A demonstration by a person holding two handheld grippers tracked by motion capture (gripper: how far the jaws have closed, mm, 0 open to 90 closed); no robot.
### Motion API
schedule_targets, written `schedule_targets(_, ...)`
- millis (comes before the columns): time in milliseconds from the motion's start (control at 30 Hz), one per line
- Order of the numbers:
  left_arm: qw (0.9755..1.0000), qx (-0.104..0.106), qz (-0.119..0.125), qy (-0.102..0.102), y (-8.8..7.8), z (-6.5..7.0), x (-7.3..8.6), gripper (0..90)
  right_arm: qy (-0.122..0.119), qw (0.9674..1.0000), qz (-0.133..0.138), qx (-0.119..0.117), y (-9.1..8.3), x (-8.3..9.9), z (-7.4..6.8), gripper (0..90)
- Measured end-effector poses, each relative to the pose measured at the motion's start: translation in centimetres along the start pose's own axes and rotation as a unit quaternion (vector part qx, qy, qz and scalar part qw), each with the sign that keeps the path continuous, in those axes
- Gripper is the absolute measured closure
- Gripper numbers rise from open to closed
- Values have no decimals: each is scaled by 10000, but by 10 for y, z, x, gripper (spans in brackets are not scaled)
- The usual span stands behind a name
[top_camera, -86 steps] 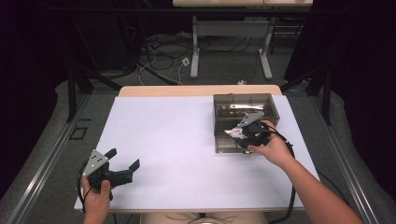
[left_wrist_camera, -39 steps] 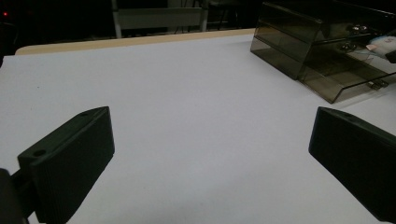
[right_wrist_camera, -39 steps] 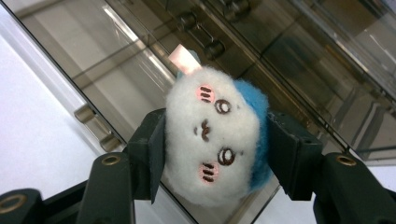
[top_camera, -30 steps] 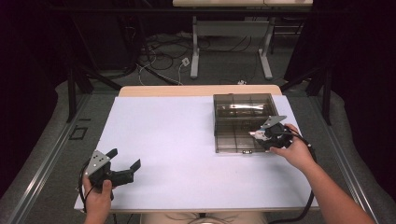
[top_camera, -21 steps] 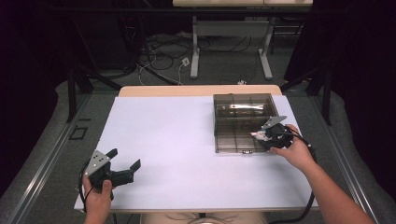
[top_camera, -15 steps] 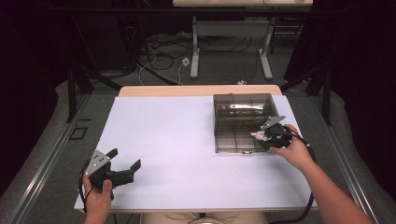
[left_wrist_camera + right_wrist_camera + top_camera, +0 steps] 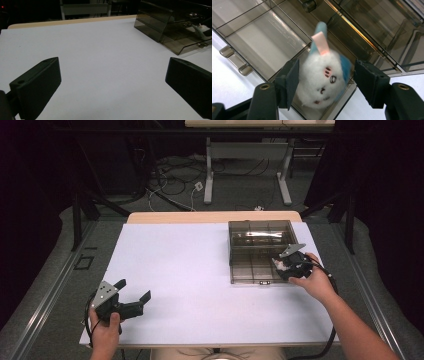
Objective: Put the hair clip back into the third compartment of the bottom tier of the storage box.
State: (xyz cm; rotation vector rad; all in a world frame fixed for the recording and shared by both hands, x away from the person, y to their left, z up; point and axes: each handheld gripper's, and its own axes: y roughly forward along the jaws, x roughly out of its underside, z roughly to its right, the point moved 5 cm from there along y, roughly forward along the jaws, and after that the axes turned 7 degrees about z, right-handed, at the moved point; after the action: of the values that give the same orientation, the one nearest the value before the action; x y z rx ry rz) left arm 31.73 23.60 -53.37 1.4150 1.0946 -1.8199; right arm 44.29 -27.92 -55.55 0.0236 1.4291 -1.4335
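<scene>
Right gripper (image 7: 286, 266) sits over the near right corner of the smoked plastic box (image 7: 260, 251), which stands on the right half of the white surface (image 7: 200, 270). In the right gripper view the jaws stand apart, with a small plush toy (image 7: 324, 78) between them: white body, blue ears, one ear lined pink, stitched face. The left jaw looks to touch the toy's side; on the other side there is a clear gap to the right jaw. So the grip reads as released, not clenched.

The toy lies in a compartment of the box at its near edge, against the divider wall, with the box's clasp (image 7: 233, 60) just off to the side. From above it shows as a pale spot (image 7: 280, 265) beside the right hand (image 7: 314, 280).

Change: about three seconds ago this gripper was deeper over the middle of the box. It has since drawn toward the near right corner, and has hardly moved in the last second. Judgement: the toy is being set down in that compartment and let go, so the placing step is about done; pulling the gripper clear comes next.

Left gripper (image 7: 131, 301) rests at the near left of the surface, unmoved throughout, jaws spread wide with nothing between them.
</scene>
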Motion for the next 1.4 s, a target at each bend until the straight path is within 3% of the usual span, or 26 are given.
schedule_targets(267, 10000, -7, 1, -42, 1, 0, 0, 5, 28, 9999, 116, -25, -4, -4, -3, 347)
schedule_targets(733, 10000, -21, -3, -38, 4, 1, 1, 5, 148, 9990, 399, 109, -16, -14, -4, 231)
schedule_targets(867, 10000, -29, 9, -6, 4, 1, 0, 5, 216, 9987, 451, 9, -19, -15, -7, 211)
schedule_targets(1100, 10000, 4, -29, -29, 4, 2, 1, 5, 424, 9977, 523, 37, -24, -16, -12, 152)
schedule_targets(1400, 10000, 13, -31, -25, 4, 2, 1, 5, 356, 9971, 670, -86, -33, -19, -21, 141)
